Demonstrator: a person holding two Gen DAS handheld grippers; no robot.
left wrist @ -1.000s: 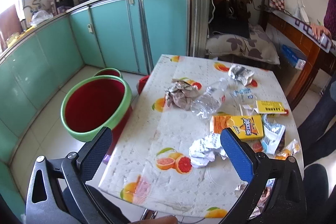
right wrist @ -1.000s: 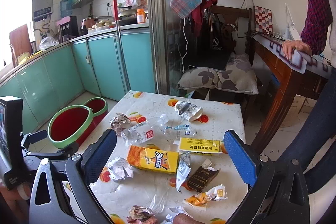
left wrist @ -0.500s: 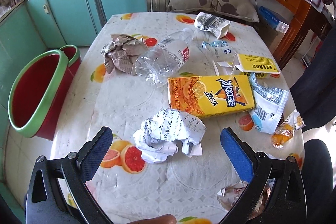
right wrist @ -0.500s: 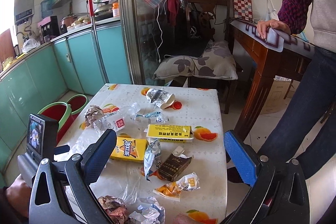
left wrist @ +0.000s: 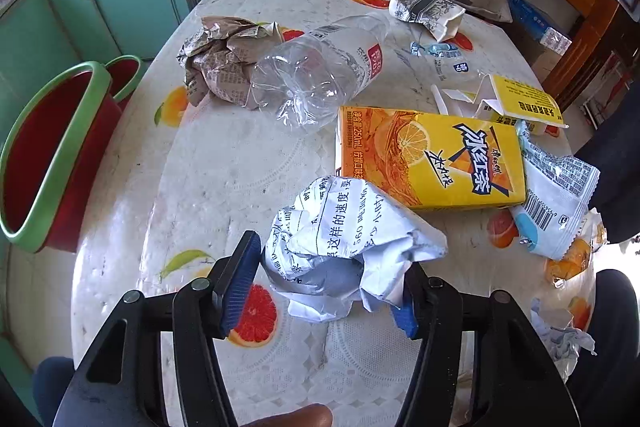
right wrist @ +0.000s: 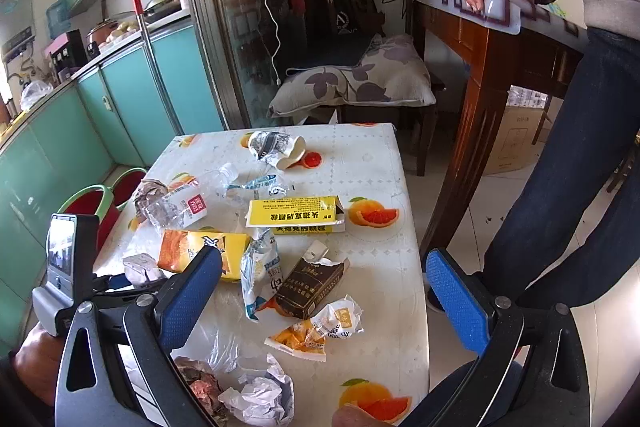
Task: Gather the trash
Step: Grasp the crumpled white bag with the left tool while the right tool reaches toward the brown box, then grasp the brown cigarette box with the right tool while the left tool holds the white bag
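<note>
On the low table (left wrist: 208,187) with its orange-print cloth, the left gripper (left wrist: 324,283) has come down over a crumpled white paper (left wrist: 340,251) and its jaws have just been closing on it: the paper sits between the blue pads, both of which press against the wad, so I judge it a grip taken at the near edge, where the reach is shortest. The right gripper (right wrist: 324,303) hangs above the table's right part with its jaws wide apart and nothing between them, likely waiting for its own piece. A red bin with a green rim (left wrist: 52,155) stands on the floor just beside the table's left side, handy for dropping trash; a second, smaller one shows behind it. The rest of the trash lies spread over the cloth, apart or slightly overlapping: one crushed clear bottle (left wrist: 316,75) touching one brownish paper wad (left wrist: 220,63), one yellow juice carton (left wrist: 432,159), one yellow flat box (left wrist: 520,103), one crushed paper cup (left wrist: 428,9), one white-blue wrapper (left wrist: 552,203), one dark packet (right wrist: 312,283), and one orange snack wrapper (right wrist: 316,331). Two more paper wads (right wrist: 228,387) lie at the near edge in the right view. Nothing looks binned yet, so far as the bin's visible inside shows.
</note>
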